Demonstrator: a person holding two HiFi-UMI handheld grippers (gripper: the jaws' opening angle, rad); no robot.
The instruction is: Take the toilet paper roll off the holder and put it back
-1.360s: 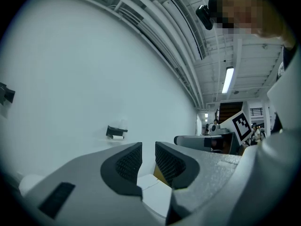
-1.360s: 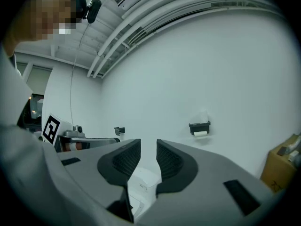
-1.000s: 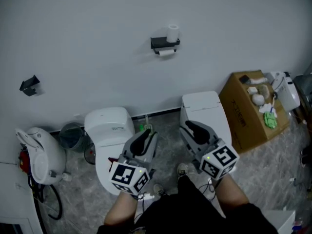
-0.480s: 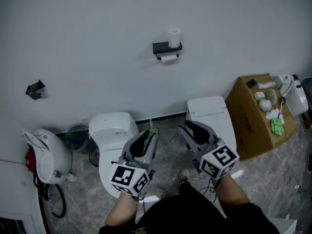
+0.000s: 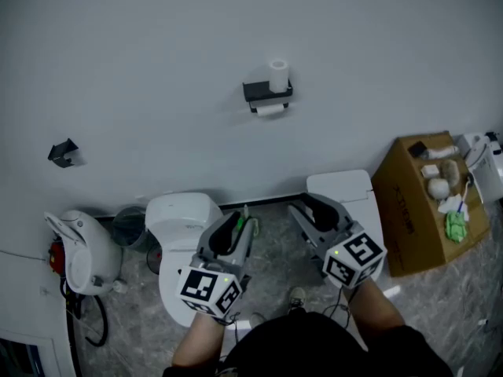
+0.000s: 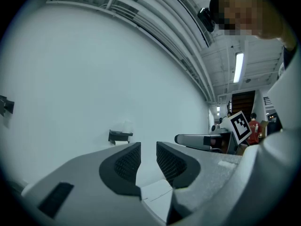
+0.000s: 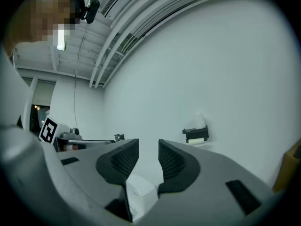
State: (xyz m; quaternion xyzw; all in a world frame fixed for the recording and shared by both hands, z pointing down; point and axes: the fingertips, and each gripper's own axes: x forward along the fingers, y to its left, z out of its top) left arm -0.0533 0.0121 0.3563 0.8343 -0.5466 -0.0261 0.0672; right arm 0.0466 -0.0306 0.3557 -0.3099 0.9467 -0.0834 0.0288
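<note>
left gripper (image 5: pixel 234 228): pointing level at the wall (image 5: pixel 157 61); jaws standing a narrow gap apart, just been opening a bit; nothing sitting between the pads, only bare wall showing through
right gripper (image 5: pixel 314 210): pointing the same way, sitting at 3 o'clock of the left gripper; jaws apart by a similar narrow gap, gripping nothing
holder (image 5: pixel 267 91): black, hanging on the wall at 12 o'clock of both grippers, well apart from them
toilet paper roll (image 5: pixel 269 109): sitting in the holder under its shelf, only a white strip showing
spare roll (image 5: pixel 277 71): standing upright on the holder's shelf, toward its 3 o'clock end
left gripper view: holder showing at 10 o'clock of the jaw tips, right gripper at 3 o'clock
right gripper view: holder showing at 2 o'clock of the jaw tips
left toilet (image 5: pixel 177 210): white, standing on the floor, partly under the left gripper
right toilet (image 5: pixel 346 185): white, standing partly under the right gripper
box (image 5: pixel 409 210): cardboard, standing at 3 o'clock of the right toilet, just beside it, holding small white and green items
bin (image 5: pixel 126 225): dark, standing at 9 o'clock of the left toilet, just beside it
bracket (image 5: pixel 63 152): small, black, hanging on the wall at 8 o'clock of the holder, well apart
</note>
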